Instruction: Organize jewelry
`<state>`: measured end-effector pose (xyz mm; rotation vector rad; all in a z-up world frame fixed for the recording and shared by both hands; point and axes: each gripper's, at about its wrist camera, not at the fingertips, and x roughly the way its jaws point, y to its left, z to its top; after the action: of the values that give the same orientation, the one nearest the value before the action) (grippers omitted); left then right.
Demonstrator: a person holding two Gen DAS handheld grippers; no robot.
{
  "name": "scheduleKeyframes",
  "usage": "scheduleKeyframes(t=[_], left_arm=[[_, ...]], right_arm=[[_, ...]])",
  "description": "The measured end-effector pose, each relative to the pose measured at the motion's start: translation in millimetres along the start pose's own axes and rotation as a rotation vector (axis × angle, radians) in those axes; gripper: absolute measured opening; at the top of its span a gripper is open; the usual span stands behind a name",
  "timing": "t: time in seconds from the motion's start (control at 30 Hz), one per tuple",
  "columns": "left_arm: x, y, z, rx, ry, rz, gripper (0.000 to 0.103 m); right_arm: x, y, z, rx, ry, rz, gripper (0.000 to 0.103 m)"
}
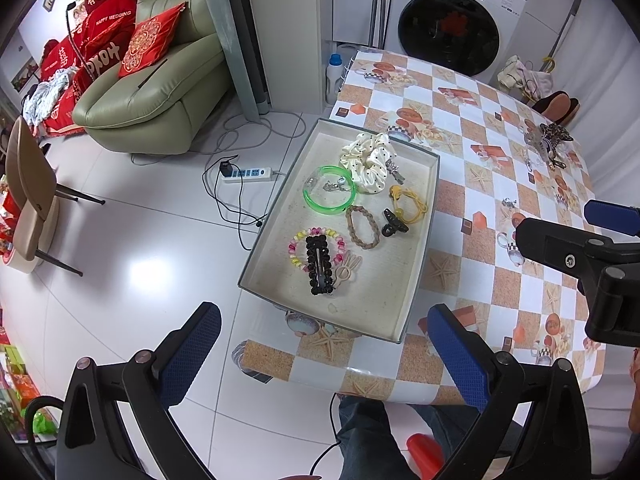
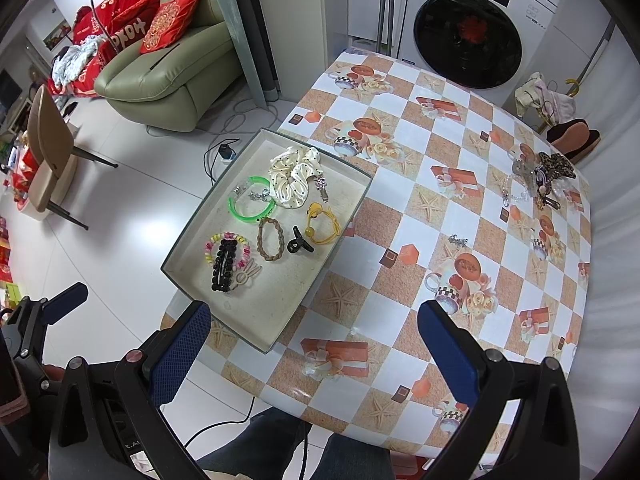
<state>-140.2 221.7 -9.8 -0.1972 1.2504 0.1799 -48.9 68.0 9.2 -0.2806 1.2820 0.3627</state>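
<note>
A shallow grey tray (image 1: pixel 360 300) (image 2: pixel 280 300) sits at the table's left edge. It holds a cream dotted scrunchie (image 1: pixel 368 160), a green bangle (image 1: pixel 329 192), a yellow hair tie (image 1: pixel 410 204), a black claw clip (image 1: pixel 394 224), a braided brown tie (image 1: pixel 362 227), a beaded bracelet (image 1: pixel 298 246) and a black beaded clip (image 1: pixel 320 264). More jewelry is piled (image 2: pixel 536 176) at the table's far right, and a small silver piece (image 2: pixel 457 240) lies alone mid-table. My left gripper (image 1: pixel 326 356) hangs open before the tray's near end. My right gripper (image 2: pixel 314 356) is open above the near table edge, holding nothing.
The checked tablecloth (image 2: pixel 400 208) covers the table. A washing machine (image 2: pixel 468 32) stands behind it, a green sofa (image 1: pixel 160 92) at left. A power strip (image 1: pixel 246 174) and cables lie on the floor, with a beige chair (image 1: pixel 32 200) far left. The person's legs (image 1: pixel 368 432) are below.
</note>
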Motion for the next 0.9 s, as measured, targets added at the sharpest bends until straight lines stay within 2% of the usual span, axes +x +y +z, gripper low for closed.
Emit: scheduleKeyframes(t=[0.9], left_arm=[[-0.2,-2.7,-0.8,-0.001,-0.004,0.004,0.103]], right_arm=[[0.6,0.4,-0.1,0.0,0.0,0.0,0.103]])
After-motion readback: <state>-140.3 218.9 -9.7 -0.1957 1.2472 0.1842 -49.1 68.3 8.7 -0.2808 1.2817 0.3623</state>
